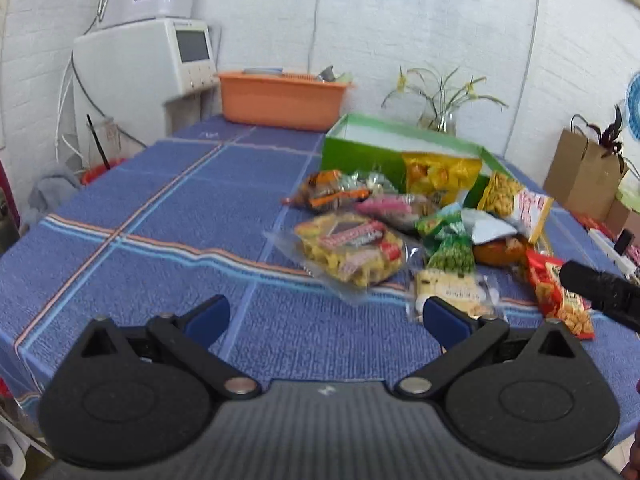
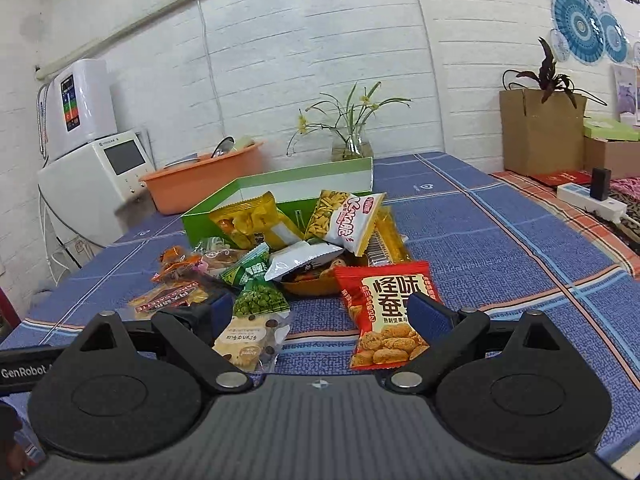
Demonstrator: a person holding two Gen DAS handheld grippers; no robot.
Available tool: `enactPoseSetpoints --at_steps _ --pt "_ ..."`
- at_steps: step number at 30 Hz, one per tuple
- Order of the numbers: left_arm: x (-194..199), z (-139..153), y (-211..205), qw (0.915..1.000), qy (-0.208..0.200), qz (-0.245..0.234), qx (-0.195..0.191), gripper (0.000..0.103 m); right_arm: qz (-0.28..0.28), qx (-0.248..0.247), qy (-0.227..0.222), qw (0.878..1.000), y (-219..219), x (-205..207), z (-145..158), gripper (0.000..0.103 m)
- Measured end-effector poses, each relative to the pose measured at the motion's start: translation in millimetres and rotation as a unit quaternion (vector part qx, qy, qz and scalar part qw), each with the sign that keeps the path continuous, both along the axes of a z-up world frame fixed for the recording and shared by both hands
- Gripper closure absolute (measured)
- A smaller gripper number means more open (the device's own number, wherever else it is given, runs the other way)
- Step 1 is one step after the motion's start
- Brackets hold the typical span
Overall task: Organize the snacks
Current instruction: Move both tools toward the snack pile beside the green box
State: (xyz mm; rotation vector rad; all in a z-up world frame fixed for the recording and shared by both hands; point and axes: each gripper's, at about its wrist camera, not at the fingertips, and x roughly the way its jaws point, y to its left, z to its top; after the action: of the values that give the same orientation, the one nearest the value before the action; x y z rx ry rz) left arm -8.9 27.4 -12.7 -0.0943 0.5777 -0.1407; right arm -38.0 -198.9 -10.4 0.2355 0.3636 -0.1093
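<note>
Blue checked cloth covers the worktop (image 1: 168,216), and in the left wrist view the left claw (image 1: 326,318) hangs with its jaws wide apart and empty, short of the snack pile, whose near edge is a clear bag of yellow biscuits (image 1: 352,252). Behind the pile stands the open green box (image 1: 360,152), a yellow chip bag (image 1: 444,172) leaning against its front wall; that box is the likely home for the packets. In the right wrist view the right claw (image 2: 324,314) is likewise spread and holds nothing, with a cream cookie packet (image 2: 250,340) and a red nut-snack bag (image 2: 384,312) lying on the cloth in front of the box, nearest the claw. The red bag sits beside the right-hand pad, so a good start would be to centre on one flat packet, pinch it by a crimped edge rather than the puffy middle, and lift clear before carrying it over the box's front wall. Take loose outer packets first; the overlapped ones may drag neighbours.
</note>
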Motion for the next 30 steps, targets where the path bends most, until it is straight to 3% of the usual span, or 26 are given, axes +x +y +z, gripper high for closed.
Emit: enactPoseSetpoints --at_steps 3,11,18,26,30 --pt "-4.1 0.3 1.2 0.9999 -0.011 0.011 0.006 0.001 -0.008 -0.003 -0.001 1.000 -2.1 -2.1 2.0 0.000" --pt "-6.1 -6.5 -2.5 0.9950 0.028 -0.073 -0.062 0.000 -0.021 -0.034 0.002 0.999 1.8 -3.7 4.8 0.000" --pt "-13.0 -4.7 2.4 0.9887 0.041 -0.099 -0.104 0.001 -0.014 -0.040 0.006 0.999 2.5 -7.8 4.7 0.000" --pt "-40.8 6.1 -11.0 0.9919 -0.005 -0.107 -0.068 0.001 -0.007 -0.072 -0.005 0.997 13.1 -14.4 7.7 0.000" --pt "-49.4 6.2 -24.4 0.9841 0.012 -0.167 -0.059 0.000 -0.009 -0.057 -0.005 0.998 6.4 -16.5 5.7 0.000"
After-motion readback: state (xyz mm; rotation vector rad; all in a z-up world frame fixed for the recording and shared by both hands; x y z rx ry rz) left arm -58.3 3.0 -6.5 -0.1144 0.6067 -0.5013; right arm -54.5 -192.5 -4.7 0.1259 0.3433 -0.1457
